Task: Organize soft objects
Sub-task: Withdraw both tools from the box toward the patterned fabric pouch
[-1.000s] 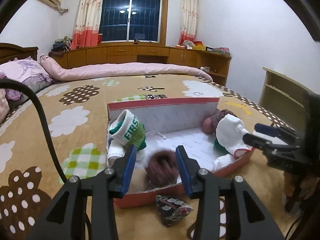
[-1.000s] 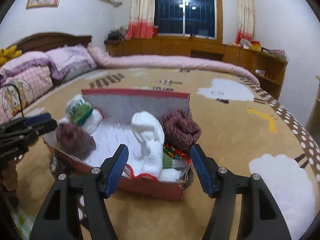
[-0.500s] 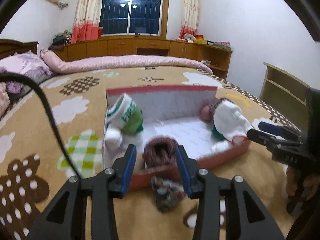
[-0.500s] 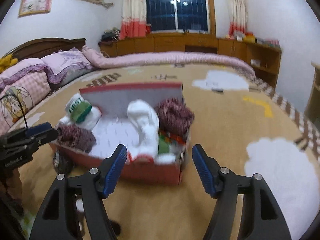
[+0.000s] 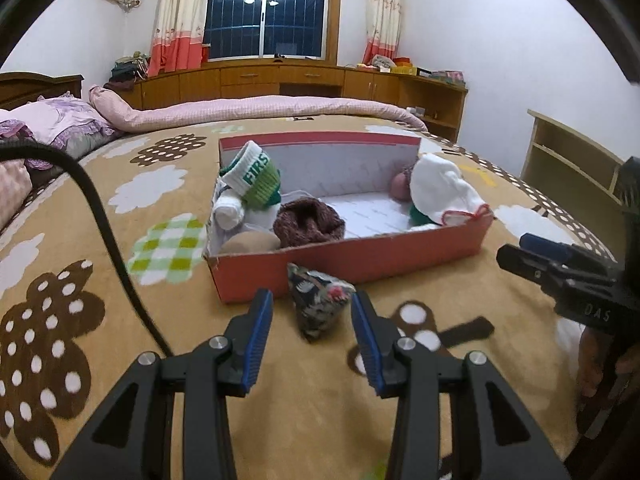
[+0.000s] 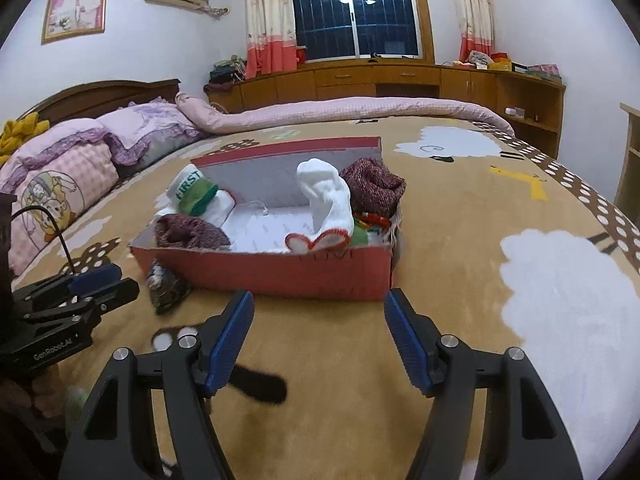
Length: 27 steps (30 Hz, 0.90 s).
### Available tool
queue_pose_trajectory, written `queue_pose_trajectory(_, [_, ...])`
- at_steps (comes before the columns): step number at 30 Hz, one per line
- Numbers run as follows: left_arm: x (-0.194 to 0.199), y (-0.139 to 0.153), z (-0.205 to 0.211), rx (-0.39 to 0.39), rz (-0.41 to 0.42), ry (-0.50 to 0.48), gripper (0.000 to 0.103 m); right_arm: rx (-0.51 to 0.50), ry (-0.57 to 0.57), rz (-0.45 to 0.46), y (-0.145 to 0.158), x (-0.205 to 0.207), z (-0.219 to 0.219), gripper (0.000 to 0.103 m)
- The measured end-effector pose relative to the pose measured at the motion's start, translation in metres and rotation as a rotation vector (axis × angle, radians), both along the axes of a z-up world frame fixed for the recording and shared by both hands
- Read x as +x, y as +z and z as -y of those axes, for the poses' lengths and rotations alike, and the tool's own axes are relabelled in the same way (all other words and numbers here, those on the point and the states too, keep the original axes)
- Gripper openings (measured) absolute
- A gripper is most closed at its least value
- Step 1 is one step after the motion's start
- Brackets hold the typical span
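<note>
Red cardboard box (image 5: 400, 256) on the bed holds rolled socks; one dark floral fabric pouch (image 5: 318, 304) lies just outside its front wall. Left hand-held gripper (image 5: 312, 336), part-open and empty, frames it, likely to grasp. Right hand-held gripper (image 6: 318, 332) hovers open, empty.

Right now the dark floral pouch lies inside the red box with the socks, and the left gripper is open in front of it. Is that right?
Not quite. The dark floral pouch lies on the blanket outside the red box, against its near wall, as the left wrist view shows. The left gripper is open in front of it.
</note>
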<state>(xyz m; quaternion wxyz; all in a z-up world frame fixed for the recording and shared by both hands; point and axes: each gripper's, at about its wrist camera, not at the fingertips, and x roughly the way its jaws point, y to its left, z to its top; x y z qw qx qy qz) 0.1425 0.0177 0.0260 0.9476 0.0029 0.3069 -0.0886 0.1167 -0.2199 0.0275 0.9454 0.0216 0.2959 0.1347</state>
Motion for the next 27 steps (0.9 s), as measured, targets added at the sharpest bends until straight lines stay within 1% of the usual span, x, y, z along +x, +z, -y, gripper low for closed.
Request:
queue_pose_trajectory(3, [-0.011, 0.002, 0.001, -0.011, 0.003, 0.000, 0.043, 0.017, -0.014, -0.021, -0.003, -0.008, 0.003, 0.069])
queue_pose_trajectory(5, [-0.022, 0.002, -0.001, -0.031, -0.004, 0.013, 0.043, 0.039, -0.015, -0.041, -0.006, -0.016, 0.003, 0.069])
queue_pose_trajectory(7, [-0.033, 0.002, -0.005, -0.054, -0.007, 0.029, 0.043, 0.046, -0.013, -0.040, -0.006, -0.024, 0.002, 0.069])
queue_pose_trajectory(10, [-0.051, 0.002, -0.012, -0.091, -0.012, 0.049, 0.043, 0.033, -0.005, -0.008, -0.005, -0.041, -0.002, 0.069])
queue_pose_trajectory(14, [-0.074, 0.001, -0.019, -0.115, -0.014, 0.069, 0.045, -0.032, 0.007, 0.053, -0.004, -0.060, -0.013, 0.069])
queue_pose_trajectory(16, [-0.079, 0.001, -0.020, -0.129, -0.016, 0.076, 0.050, -0.051, 0.006, 0.073, -0.002, -0.065, -0.015, 0.069])
queue_pose_trajectory(19, [-0.083, -0.001, -0.019, -0.126, -0.021, 0.072, 0.050, -0.064, 0.002, 0.079, -0.002, -0.066, -0.015, 0.069])
queue_pose_trajectory(20, [-0.080, -0.004, -0.018, -0.122, -0.036, 0.078, 0.050, -0.068, -0.001, 0.074, -0.004, -0.065, -0.014, 0.069])
queue_pose_trajectory(23, [-0.069, -0.019, -0.021, -0.095, -0.096, 0.121, 0.050, -0.085, 0.010, 0.014, -0.013, -0.055, -0.015, 0.070])
queue_pose_trajectory(24, [-0.065, -0.026, -0.020, -0.082, -0.123, 0.135, 0.050, -0.110, 0.032, -0.042, -0.021, -0.048, -0.019, 0.074])
queue_pose_trajectory(25, [-0.062, -0.033, -0.020, -0.072, -0.143, 0.144, 0.052, -0.167, 0.054, -0.164, -0.040, -0.035, -0.027, 0.074])
queue_pose_trajectory(26, [-0.059, -0.039, -0.018, -0.058, -0.156, 0.147, 0.053, -0.199, 0.049, -0.182, -0.047, -0.033, -0.030, 0.076])
queue_pose_trajectory(27, [-0.059, -0.041, -0.013, -0.029, -0.132, 0.150, 0.053, -0.222, 0.049, -0.133, -0.044, -0.037, -0.033, 0.077])
